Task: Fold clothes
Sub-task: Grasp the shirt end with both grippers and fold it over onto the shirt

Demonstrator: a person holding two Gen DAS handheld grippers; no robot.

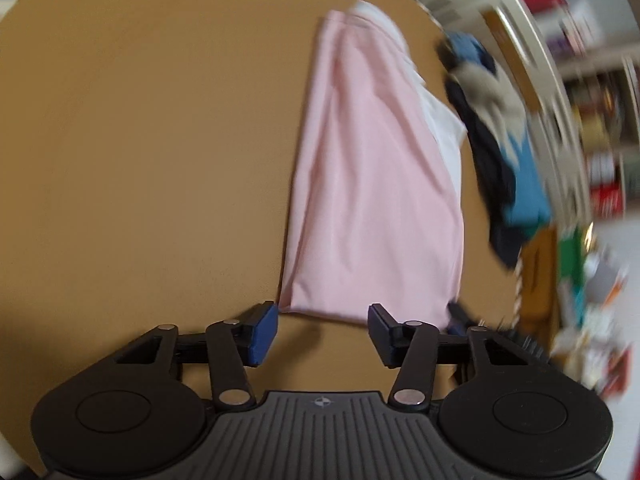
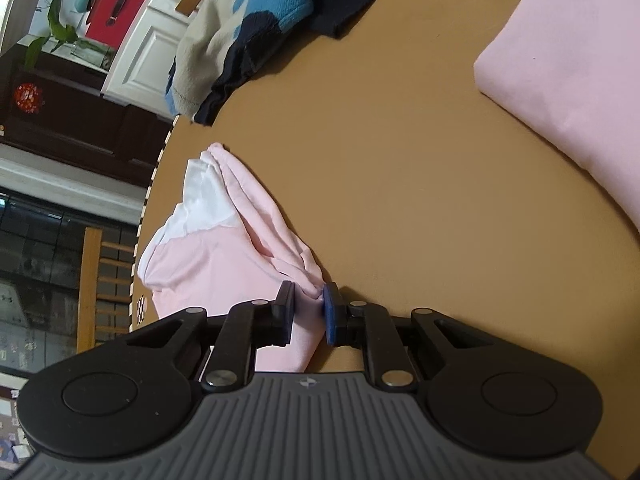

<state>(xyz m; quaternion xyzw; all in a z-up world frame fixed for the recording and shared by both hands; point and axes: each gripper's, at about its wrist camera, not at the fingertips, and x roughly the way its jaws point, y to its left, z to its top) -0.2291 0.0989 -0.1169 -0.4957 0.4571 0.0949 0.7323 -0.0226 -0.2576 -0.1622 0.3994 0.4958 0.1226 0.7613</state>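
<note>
The pink garment (image 1: 372,184) lay on the brown table (image 1: 140,140), its near hem just ahead of the left gripper (image 1: 322,334), whose jaws stood open and empty. The right gripper (image 2: 308,312) had its jaws closed on a bunched corner of that pink cloth, white lining showing beyond the left jaw. This looked like the middle of a fold: 1 corner held, the other not yet taken. Next, the left jaws would likely need to close on the hem so both corners could carry over together. A folded pink piece (image 2: 576,80) lay far right of the right jaws; an unfolded pile (image 2: 248,28) waited ahead. No containers were visible.
</note>
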